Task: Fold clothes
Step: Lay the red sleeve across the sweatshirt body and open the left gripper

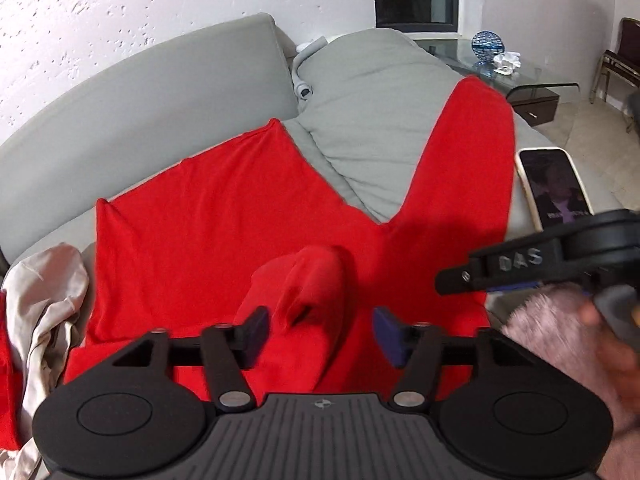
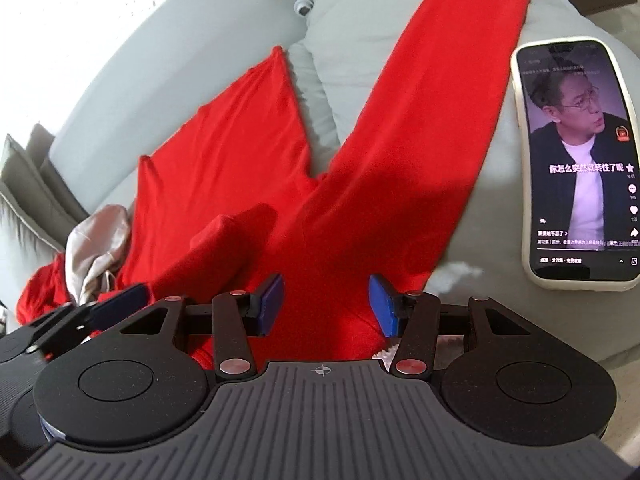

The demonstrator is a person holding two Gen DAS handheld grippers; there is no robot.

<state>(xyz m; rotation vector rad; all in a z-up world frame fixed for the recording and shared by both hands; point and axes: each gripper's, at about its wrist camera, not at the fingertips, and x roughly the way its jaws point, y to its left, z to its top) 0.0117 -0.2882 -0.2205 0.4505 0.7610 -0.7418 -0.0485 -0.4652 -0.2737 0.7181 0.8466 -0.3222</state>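
A pair of red trousers point(image 1: 200, 220) lies spread on the grey sofa point(image 1: 140, 92), its two legs splayed in a V. One leg point(image 1: 468, 140) runs up over a grey cushion point(image 1: 380, 92). My left gripper point(image 1: 322, 330) is open just above the waist end, where a raised hump of red cloth point(image 1: 316, 280) stands between its blue pads; the right pad is clear of it. My right gripper point(image 2: 326, 304) is open too, low over the red trousers point(image 2: 400, 140) beside the left gripper point(image 2: 120, 300). In the left wrist view the right gripper's finger point(image 1: 460, 280) shows at the right.
A phone point(image 2: 576, 160) with its screen lit lies on the seat right of the trousers. A crumpled beige garment point(image 1: 44, 300) and more red cloth are heaped at the left. A fuzzy pink sleeve point(image 1: 560, 340) holds the right gripper. Beyond stand a glass table point(image 1: 520, 76) and a chair point(image 1: 620, 60).
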